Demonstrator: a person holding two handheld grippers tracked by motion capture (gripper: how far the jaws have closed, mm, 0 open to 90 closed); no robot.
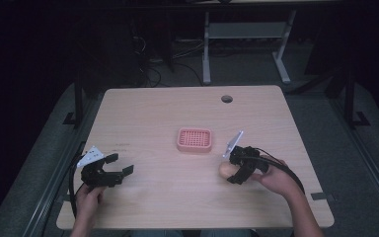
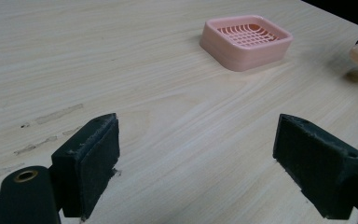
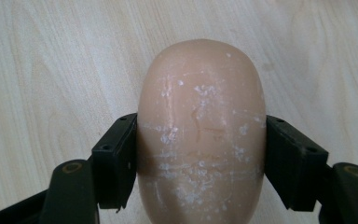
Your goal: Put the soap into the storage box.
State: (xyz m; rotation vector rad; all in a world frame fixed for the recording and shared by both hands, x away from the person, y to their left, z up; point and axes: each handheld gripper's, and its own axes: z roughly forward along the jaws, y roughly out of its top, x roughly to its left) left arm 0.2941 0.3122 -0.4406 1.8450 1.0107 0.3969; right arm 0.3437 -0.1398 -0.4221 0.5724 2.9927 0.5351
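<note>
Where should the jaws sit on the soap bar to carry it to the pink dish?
Across the soap bar's narrow width, at mid-length, coming from above, as the right gripper does now. The bar lies flat on the table, and its long sides give the pads level faces; its rounded ends would probably slip.

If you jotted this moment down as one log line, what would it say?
right gripper: shut on soap bar, on table | left gripper: open, idle | soap dish: empty, mid-table

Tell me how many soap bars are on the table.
1. The soap bar lies near the table's right front, clamped between the jaws of the right gripper, just right of the pink soap dish, which holds nothing.
</note>
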